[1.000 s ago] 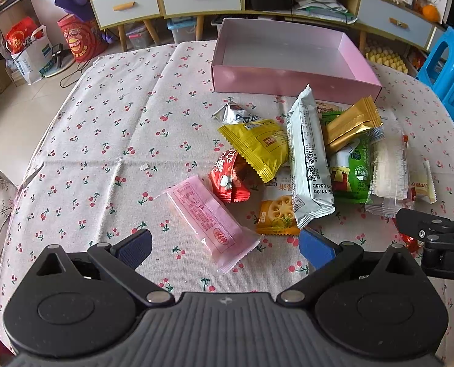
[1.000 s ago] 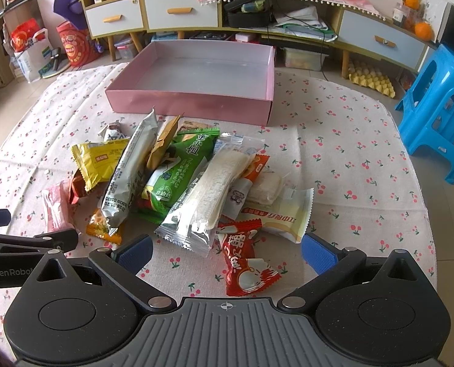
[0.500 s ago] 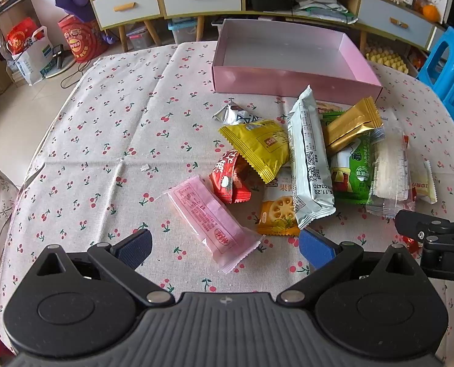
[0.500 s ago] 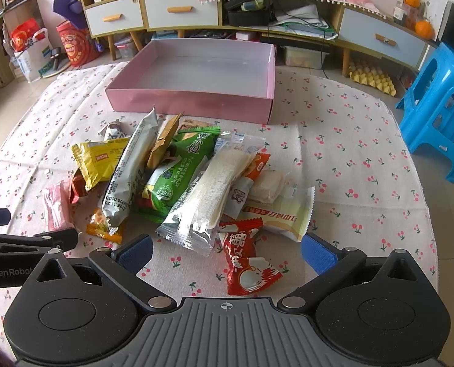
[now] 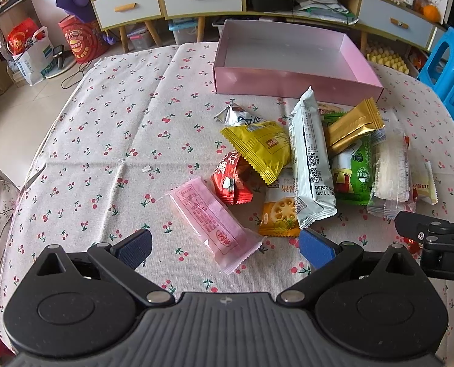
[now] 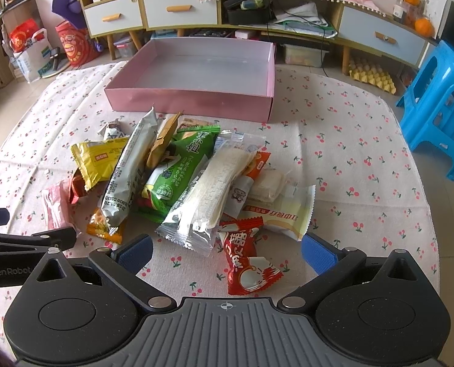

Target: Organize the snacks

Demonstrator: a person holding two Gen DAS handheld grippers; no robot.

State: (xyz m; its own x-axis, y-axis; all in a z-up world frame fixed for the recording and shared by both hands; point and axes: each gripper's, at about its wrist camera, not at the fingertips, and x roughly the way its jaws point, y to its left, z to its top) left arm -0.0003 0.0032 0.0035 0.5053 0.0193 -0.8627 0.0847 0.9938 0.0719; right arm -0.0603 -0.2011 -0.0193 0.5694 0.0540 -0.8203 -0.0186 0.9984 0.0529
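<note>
A heap of snack packets lies on the cherry-print tablecloth (image 5: pixel 111 140) in front of an empty pink box (image 5: pixel 288 82) (image 6: pixel 193 101). My left gripper (image 5: pixel 225 249) is open just above a pink packet (image 5: pixel 211 217) that lies nearest it. Beside that packet are a small red packet (image 5: pixel 231 180), a yellow one (image 5: pixel 257 146) and a long silver one (image 5: pixel 311 165). My right gripper (image 6: pixel 227 252) is open, with a red packet (image 6: pixel 247 260) lying between its fingers on the cloth. A clear packet of wafers (image 6: pixel 208 198) and a green packet (image 6: pixel 181 171) lie just beyond.
A blue plastic stool (image 6: pixel 441 107) stands off the table's right edge. Low cabinets with drawers (image 6: pixel 178 9) line the far wall, with bags (image 5: pixel 28 49) on the floor at left. The cloth left of the heap is bare.
Both views have crept slightly forward towards the snacks. No packet has moved and both grippers stay open.
</note>
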